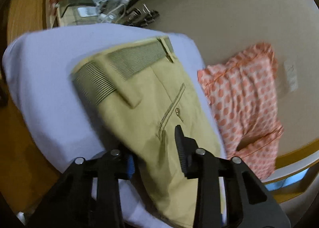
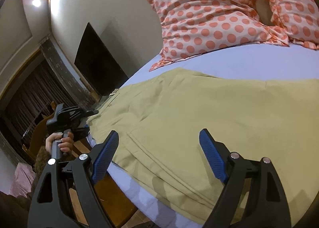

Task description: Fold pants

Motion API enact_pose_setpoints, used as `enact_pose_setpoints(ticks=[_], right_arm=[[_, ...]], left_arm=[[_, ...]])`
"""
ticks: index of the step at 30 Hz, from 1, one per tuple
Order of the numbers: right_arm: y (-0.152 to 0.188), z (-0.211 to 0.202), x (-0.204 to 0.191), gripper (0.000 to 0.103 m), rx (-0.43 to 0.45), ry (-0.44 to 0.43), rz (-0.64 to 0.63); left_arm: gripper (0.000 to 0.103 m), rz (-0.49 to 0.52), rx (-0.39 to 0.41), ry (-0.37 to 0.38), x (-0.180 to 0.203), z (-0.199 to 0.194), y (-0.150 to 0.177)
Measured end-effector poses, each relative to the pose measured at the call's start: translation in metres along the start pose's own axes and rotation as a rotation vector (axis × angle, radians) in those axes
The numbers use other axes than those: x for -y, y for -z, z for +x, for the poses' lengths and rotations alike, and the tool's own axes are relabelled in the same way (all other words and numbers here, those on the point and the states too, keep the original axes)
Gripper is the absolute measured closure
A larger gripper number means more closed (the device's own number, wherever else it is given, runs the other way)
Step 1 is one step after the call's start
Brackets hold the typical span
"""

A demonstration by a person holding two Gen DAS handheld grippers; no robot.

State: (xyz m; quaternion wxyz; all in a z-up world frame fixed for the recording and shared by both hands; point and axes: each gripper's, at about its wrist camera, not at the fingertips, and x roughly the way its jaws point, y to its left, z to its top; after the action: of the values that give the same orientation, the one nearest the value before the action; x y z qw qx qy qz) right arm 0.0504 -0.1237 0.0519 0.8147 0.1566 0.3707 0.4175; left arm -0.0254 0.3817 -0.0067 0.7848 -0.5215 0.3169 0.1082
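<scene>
Khaki pants (image 1: 143, 96) lie flat on a lilac bedsheet (image 1: 43, 80), waistband with striped elastic at the far end and a buttoned back pocket facing up. My left gripper (image 1: 153, 148) is open, its fingers straddling the pants' near edge below the pocket. In the right wrist view the pants (image 2: 199, 112) spread across the bed. My right gripper (image 2: 159, 148) is open just above the near edge of the cloth, holding nothing. The left gripper (image 2: 79, 120) shows there at the pants' far left end, held by a hand.
Two orange polka-dot pillows (image 2: 209, 13) lie against the wall at the head of the bed (image 2: 239, 58). Clutter of clips and cables (image 1: 119, 11) sits beyond the bed. A wooden bed frame (image 2: 103, 194) and a dark screen (image 2: 99, 62) lie left.
</scene>
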Motion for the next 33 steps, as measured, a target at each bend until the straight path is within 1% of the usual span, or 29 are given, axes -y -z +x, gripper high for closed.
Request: enact_pose_setpoints(ticks=[1, 3, 4, 5, 6, 7, 8, 10, 11, 12, 13, 14, 15, 17, 18, 19, 21, 22, 23, 24, 25, 26, 27, 28, 29, 30, 31, 32, 33], right_arm=[[0.001, -0.004, 0.002, 0.018, 0.006, 0.000, 0.001], [0.002, -0.013, 0.005, 0.018, 0.024, 0.007, -0.007], [0.003, -0.021, 0.008, 0.018, 0.043, 0.016, -0.013], [0.002, -0.028, 0.011, 0.018, 0.056, 0.022, -0.017], [0.002, -0.036, 0.015, 0.018, 0.074, 0.034, -0.016], [0.001, -0.047, 0.022, 0.018, 0.101, 0.051, -0.009], [0.000, -0.056, 0.026, 0.018, 0.122, 0.065, -0.002], [-0.001, -0.079, 0.038, 0.018, 0.173, 0.103, 0.019], [-0.002, -0.093, 0.046, 0.018, 0.205, 0.127, 0.038], [-0.002, -0.107, 0.055, 0.018, 0.235, 0.151, 0.064], [-0.002, -0.117, 0.062, 0.018, 0.257, 0.166, 0.086], [-0.001, -0.131, 0.072, 0.018, 0.287, 0.186, 0.119], [0.000, -0.144, 0.082, 0.018, 0.314, 0.212, 0.154], [0.003, -0.161, 0.099, 0.018, 0.343, 0.241, 0.213], [0.006, -0.171, 0.110, 0.018, 0.356, 0.253, 0.260], [0.008, -0.176, 0.117, 0.018, 0.362, 0.253, 0.294], [0.015, -0.184, 0.131, 0.018, 0.359, 0.234, 0.361], [0.018, -0.183, 0.139, 0.018, 0.341, 0.220, 0.401], [0.018, -0.181, 0.144, 0.018, 0.322, 0.209, 0.428], [0.020, -0.176, 0.150, 0.018, 0.292, 0.199, 0.453], [0.019, -0.173, 0.152, 0.019, 0.271, 0.200, 0.460], [0.019, -0.167, 0.154, 0.019, 0.243, 0.208, 0.460], [0.018, -0.163, 0.154, 0.020, 0.224, 0.215, 0.456], [0.016, -0.154, 0.155, 0.024, 0.192, 0.223, 0.448], [0.014, -0.145, 0.156, 0.027, 0.159, 0.230, 0.444], [0.012, -0.135, 0.159, 0.031, 0.125, 0.233, 0.440], [0.012, -0.130, 0.157, 0.034, 0.111, 0.252, 0.421], [0.011, -0.125, 0.157, 0.036, 0.098, 0.268, 0.405], [0.010, -0.119, 0.156, 0.041, 0.086, 0.265, 0.391]], left_arm=[[0.087, 0.029, 0.003, -0.057, 0.007, 0.007, -0.003], [0.090, 0.108, 0.023, -0.132, 0.022, 0.012, -0.005], [0.092, 0.184, 0.047, -0.182, 0.038, 0.011, -0.003], [0.092, 0.258, 0.070, -0.213, 0.055, 0.010, 0.001], [0.092, 0.362, 0.102, -0.241, 0.082, 0.008, 0.008], [0.093, 0.428, 0.117, -0.252, 0.100, 0.006, 0.015], [0.093, 0.530, 0.141, -0.262, 0.129, 0.004, 0.027], [0.093, 0.739, 0.175, -0.253, 0.190, 0.001, 0.062], [0.093, 0.817, 0.185, -0.246, 0.210, 0.002, 0.079], [0.092, 0.914, 0.200, -0.232, 0.233, 0.001, 0.103], [0.091, 1.040, 0.219, -0.203, 0.259, 0.000, 0.136], [0.091, 1.142, 0.219, -0.164, 0.279, 0.001, 0.166], [0.090, 1.262, 0.196, -0.100, 0.295, 0.002, 0.208], [0.090, 1.412, 0.151, -0.033, 0.306, 0.011, 0.268], [0.090, 1.487, 0.121, -0.007, 0.305, 0.017, 0.298], [0.091, 1.580, 0.071, 0.014, 0.297, 0.029, 0.336], [0.091, 1.705, -0.016, 0.016, 0.281, 0.050, 0.382], [0.090, 1.764, -0.088, 0.002, 0.266, 0.066, 0.406], [0.089, 1.805, -0.087, -0.014, 0.257, 0.073, 0.420], [0.089, 1.885, -0.009, -0.051, 0.243, 0.076, 0.439], [0.087, 1.917, 0.027, -0.070, 0.236, 0.076, 0.445], [0.086, 1.920, 0.035, -0.076, 0.232, 0.074, 0.445], [0.081, 1.904, 0.028, -0.068, 0.232, 0.071, 0.444], [0.078, 1.869, 0.002, -0.045, 0.232, 0.064, 0.435], [0.075, 1.842, -0.015, -0.025, 0.235, 0.059, 0.429], [0.068, 1.814, -0.031, 0.002, 0.237, 0.052, 0.422], [0.062, 1.778, -0.057, 0.044, 0.238, 0.040, 0.412], [0.060, 1.742, -0.082, 0.079, 0.238, 0.028, 0.405], [0.056, 1.671, -0.129, 0.134, 0.237, 0.015, 0.386]])
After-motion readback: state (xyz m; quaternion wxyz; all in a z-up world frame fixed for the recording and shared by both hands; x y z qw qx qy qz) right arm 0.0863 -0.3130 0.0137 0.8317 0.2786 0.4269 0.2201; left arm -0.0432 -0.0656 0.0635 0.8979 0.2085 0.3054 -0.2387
